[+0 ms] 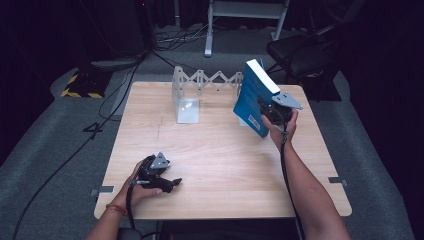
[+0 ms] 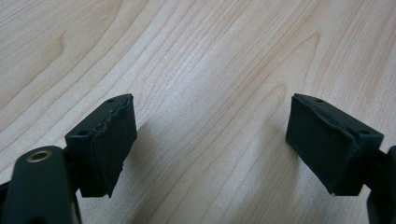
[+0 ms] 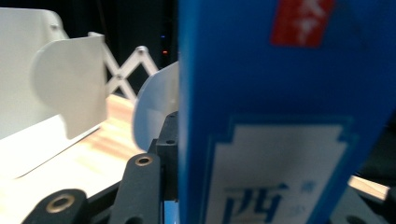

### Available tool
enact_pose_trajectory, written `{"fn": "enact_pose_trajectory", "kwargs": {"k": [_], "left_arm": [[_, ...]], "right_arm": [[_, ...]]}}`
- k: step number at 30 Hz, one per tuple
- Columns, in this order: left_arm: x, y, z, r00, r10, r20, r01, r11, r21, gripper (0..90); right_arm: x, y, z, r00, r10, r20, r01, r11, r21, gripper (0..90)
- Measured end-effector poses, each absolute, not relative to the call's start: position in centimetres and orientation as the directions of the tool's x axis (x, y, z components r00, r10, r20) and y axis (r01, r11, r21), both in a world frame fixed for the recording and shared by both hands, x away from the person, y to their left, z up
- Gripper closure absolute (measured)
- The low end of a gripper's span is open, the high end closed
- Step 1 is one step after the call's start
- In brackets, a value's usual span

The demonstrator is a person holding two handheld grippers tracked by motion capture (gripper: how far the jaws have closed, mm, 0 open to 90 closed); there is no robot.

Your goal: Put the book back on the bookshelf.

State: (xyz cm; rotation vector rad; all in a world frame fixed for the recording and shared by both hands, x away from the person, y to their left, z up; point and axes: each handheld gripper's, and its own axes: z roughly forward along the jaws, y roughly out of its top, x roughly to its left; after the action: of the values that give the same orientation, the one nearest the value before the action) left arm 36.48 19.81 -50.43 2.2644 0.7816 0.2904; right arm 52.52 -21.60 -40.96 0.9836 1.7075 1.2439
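Note:
A thick blue book (image 1: 253, 97) with white page edges is held tilted above the right part of the wooden table (image 1: 220, 165). My right gripper (image 1: 272, 114) is shut on its lower right side. In the right gripper view the blue book (image 3: 280, 112) stands close up between the jaws, with a red label and a white panel on it. A white expandable book rack (image 1: 200, 90) stands at the table's far edge, just left of the book. My left gripper (image 1: 172, 184) rests low at the front left, open, its pads (image 2: 107, 144) wide apart over bare wood.
A black chair (image 1: 300, 52) stands beyond the table's far right corner. Cables (image 1: 115, 100) trail over the grey floor at the left. A white frame (image 1: 245, 15) stands further back. The rack's white end plates (image 3: 70, 93) rise to the left in the right gripper view.

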Motion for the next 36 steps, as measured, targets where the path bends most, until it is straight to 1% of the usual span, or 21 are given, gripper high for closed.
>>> {"fn": "enact_pose_trajectory", "kwargs": {"k": [2, 11, 15, 18, 20, 24, 25, 27, 29, 31, 33, 36], "left_arm": [[36.5, 19.8, -50.4, 0.795, 0.606, -0.017, 0.447, -0.566, 0.693, 16.8], [36.6, 19.8, -50.4, 0.805, 0.593, -0.018, 0.437, -0.573, 0.693, 16.7], [36.5, 19.8, -50.4, 0.810, 0.586, -0.018, 0.434, -0.577, 0.692, 16.7], [36.4, 19.8, -50.4, 0.812, 0.583, -0.016, 0.430, -0.580, 0.692, 16.8], [36.4, 19.8, -50.4, 0.814, 0.581, -0.016, 0.428, -0.581, 0.693, 16.9], [36.4, 19.8, -50.4, 0.815, 0.579, -0.017, 0.427, -0.581, 0.693, 16.6], [36.4, 19.8, -50.4, 0.814, 0.580, -0.016, 0.428, -0.581, 0.692, 16.6], [36.5, 19.7, -50.4, 0.814, 0.580, -0.017, 0.429, -0.582, 0.691, 16.5], [36.5, 19.7, -50.4, 0.815, 0.579, -0.017, 0.428, -0.583, 0.691, 16.4], [36.5, 19.7, -50.4, 0.814, 0.581, -0.016, 0.428, -0.581, 0.692, 16.4], [36.5, 19.7, -50.4, 0.814, 0.581, -0.015, 0.428, -0.581, 0.692, 16.3], [36.5, 19.7, -50.4, 0.814, 0.581, -0.015, 0.428, -0.581, 0.692, 16.3]], "right_arm": [[53.0, -21.6, -40.8, -0.372, 0.920, -0.121, 0.148, 0.188, 0.971, 61.2], [54.3, -19.8, -40.5, -0.355, 0.919, -0.170, 0.119, 0.225, 0.967, 61.5], [54.6, -19.4, -40.6, -0.351, 0.922, -0.164, 0.113, 0.215, 0.970, 61.5], [54.0, -19.7, -40.9, -0.358, 0.920, -0.159, 0.114, 0.212, 0.971, 61.3], [53.4, -20.3, -41.0, -0.380, 0.911, -0.159, 0.115, 0.217, 0.969, 61.2], [52.5, -21.5, -41.0, -0.412, 0.903, -0.122, 0.135, 0.193, 0.972, 60.4], [52.3, -21.6, -40.9, -0.417, 0.901, -0.122, 0.136, 0.194, 0.971, 60.3], [51.9, -21.3, -40.8, -0.424, 0.891, -0.160, 0.127, 0.233, 0.964, 59.9], [51.7, -21.2, -40.7, -0.431, 0.888, -0.160, 0.139, 0.241, 0.961, 59.7], [51.6, -21.2, -40.8, -0.429, 0.889, -0.159, 0.141, 0.240, 0.961, 57.8], [51.3, -21.4, -40.9, -0.426, 0.891, -0.157, 0.142, 0.237, 0.961, 52.7], [51.0, -22.0, -41.2, -0.433, 0.890, -0.145, 0.163, 0.235, 0.958, 52.7]]}}
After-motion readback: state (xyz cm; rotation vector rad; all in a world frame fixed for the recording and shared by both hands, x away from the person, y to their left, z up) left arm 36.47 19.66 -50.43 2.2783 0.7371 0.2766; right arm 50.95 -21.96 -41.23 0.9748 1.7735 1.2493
